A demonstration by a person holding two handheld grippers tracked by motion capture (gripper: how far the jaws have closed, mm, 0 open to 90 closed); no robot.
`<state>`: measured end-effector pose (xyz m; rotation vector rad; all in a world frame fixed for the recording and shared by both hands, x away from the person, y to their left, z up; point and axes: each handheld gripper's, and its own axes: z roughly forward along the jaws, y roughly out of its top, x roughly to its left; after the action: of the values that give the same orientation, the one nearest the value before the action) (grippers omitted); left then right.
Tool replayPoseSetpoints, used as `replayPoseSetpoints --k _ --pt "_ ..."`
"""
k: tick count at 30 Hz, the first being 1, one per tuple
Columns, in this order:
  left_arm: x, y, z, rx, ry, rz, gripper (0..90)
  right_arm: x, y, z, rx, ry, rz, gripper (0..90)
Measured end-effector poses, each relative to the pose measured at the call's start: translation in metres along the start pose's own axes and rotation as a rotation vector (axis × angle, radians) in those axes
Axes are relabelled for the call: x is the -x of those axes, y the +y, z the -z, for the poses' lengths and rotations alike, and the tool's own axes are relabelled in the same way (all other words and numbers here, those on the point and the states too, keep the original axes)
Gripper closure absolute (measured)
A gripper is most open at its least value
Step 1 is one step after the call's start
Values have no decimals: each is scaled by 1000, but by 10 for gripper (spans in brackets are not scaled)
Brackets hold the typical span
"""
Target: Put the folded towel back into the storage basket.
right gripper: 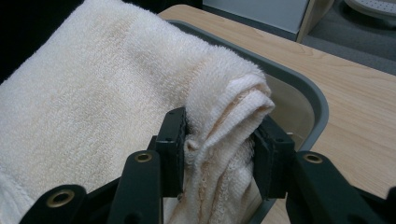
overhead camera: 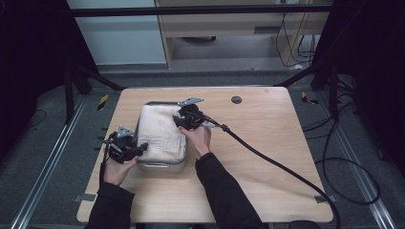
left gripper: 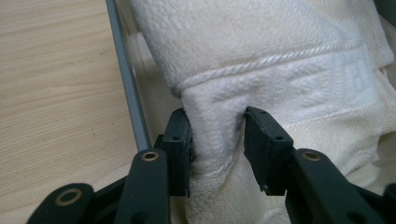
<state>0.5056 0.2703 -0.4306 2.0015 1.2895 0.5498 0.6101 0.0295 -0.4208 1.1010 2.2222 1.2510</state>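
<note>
A folded cream towel [overhead camera: 162, 131] lies in a grey metal tray [overhead camera: 162, 166] on the wooden table. My left gripper [overhead camera: 138, 150] is at the tray's near left corner. In the left gripper view its jaws [left gripper: 217, 126] straddle a fold of the towel [left gripper: 261, 46] near the woven border, with slack at the right pad, so it is open. My right gripper [overhead camera: 180, 121] is at the tray's right side. In the right gripper view it [right gripper: 219, 135] is shut on a bunched towel [right gripper: 93, 93] corner just inside the tray rim [right gripper: 308, 93].
The tray rim [left gripper: 126, 79] runs beside my left jaw. The bare wooden table [overhead camera: 286, 124] spreads to the right and front. A thick black cable [overhead camera: 277, 164] trails from the right gripper across it. A small dark disc [overhead camera: 236, 99] sits near the far edge.
</note>
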Motion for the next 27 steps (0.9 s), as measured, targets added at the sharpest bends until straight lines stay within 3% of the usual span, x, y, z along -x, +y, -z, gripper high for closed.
replayPoseSetpoints --k 6,14,22,27 --pt "-1 3 8 51 0 4 571 1 -2 -2 -1 -19 40 555" --pt "6 7 19 113 5 -13 553 3 6 12 55 -24 71 480" --pt "14 9 28 177 -4 -40 472 17 6 44 101 -13 43 339" --pt "18 7 30 201 -1 -59 387 35 -3 72 130 -10 21 256"
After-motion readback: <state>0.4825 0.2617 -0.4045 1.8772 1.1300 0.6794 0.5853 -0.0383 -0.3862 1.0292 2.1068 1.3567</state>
